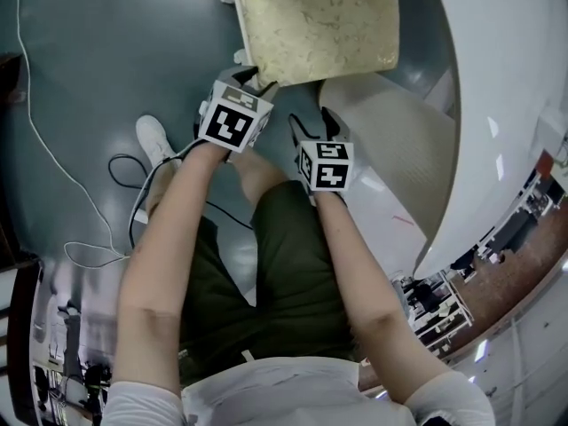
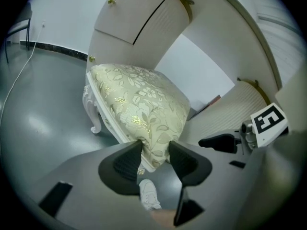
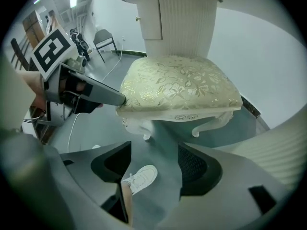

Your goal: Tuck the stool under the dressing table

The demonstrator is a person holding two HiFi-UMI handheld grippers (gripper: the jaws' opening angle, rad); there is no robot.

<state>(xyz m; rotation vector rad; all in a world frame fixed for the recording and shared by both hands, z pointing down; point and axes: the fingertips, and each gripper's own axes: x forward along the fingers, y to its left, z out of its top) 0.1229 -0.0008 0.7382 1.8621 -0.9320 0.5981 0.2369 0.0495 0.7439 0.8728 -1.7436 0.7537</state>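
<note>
The stool (image 1: pixel 315 25) has a cream and gold floral cushion and white carved legs, and stands on the grey floor beside the white dressing table (image 1: pixel 506 87). My left gripper (image 1: pixel 253 76) sits at the cushion's near corner. In the left gripper view the jaws (image 2: pixel 154 150) close on that corner of the cushion (image 2: pixel 139 104), with both pads against the fabric. My right gripper (image 1: pixel 312 127) hangs a little short of the stool's near edge. In the right gripper view it (image 3: pixel 153 164) is open, with only floor and a shoe between its pads, and the stool (image 3: pixel 180 85) is ahead.
The table's ribbed pedestals (image 1: pixel 390 140) (image 3: pixel 180 23) stand to either side of the stool. A white cable (image 1: pixel 35 122) and a black cable (image 1: pixel 124 171) trail on the floor at the left. The person's white shoe (image 1: pixel 155 138) is near them. A chair (image 3: pixel 104 38) stands far back.
</note>
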